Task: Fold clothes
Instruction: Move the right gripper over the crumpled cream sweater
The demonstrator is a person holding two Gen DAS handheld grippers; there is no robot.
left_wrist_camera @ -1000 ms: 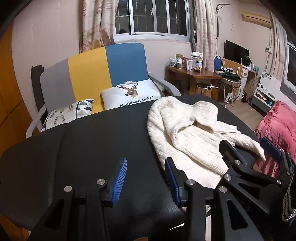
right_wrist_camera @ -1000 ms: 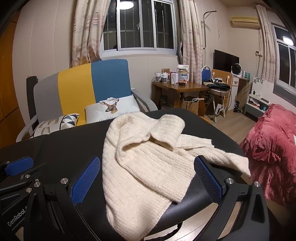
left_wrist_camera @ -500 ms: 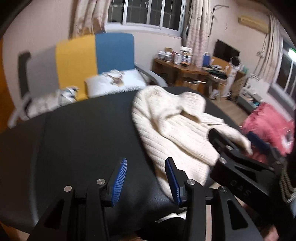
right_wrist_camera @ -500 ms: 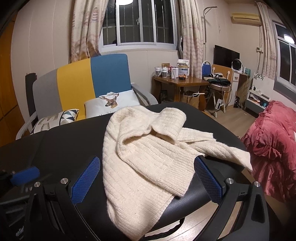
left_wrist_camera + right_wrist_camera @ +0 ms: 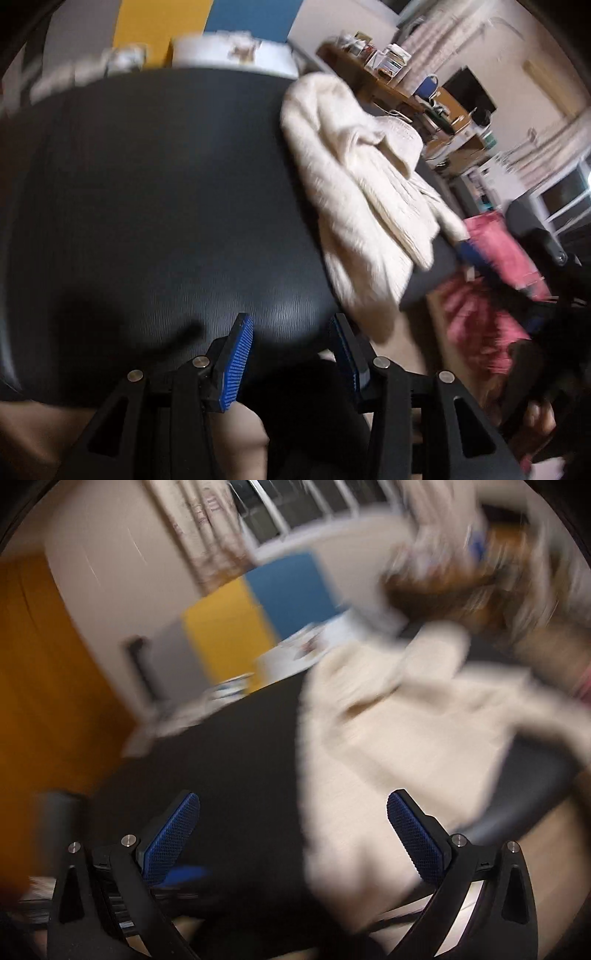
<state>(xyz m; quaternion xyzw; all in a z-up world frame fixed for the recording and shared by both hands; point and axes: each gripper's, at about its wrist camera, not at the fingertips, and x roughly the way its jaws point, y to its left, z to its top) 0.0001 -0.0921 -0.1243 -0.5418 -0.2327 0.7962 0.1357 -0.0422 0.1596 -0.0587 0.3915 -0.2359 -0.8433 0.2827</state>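
A: Where is the cream knit sweater [image 5: 369, 192] lying?

B: It is lying crumpled on the right part of the black table [image 5: 155, 192], with its near hem drooping over the table's front edge. The right wrist view is showing the same sweater, badly smeared by blur, draping over that edge.

A: What is the left gripper [image 5: 291, 354] doing?

B: It is hovering above the table's near edge, its blue pads parted by a moderate gap with nothing between them. The sweater is sitting to its right, apart from the fingers.

A: And the right gripper [image 5: 291, 830]?

B: Its jaws are standing wide apart and gripping nothing. The sweater's hem is showing just ahead of the right finger [image 5: 413, 834]; whether they are touching, I cannot tell through the blur.

A: Anything behind the table?

B: A chair with grey, yellow and blue panels [image 5: 258, 609] is standing there, and pink bedding [image 5: 491, 295] is showing off to the right.
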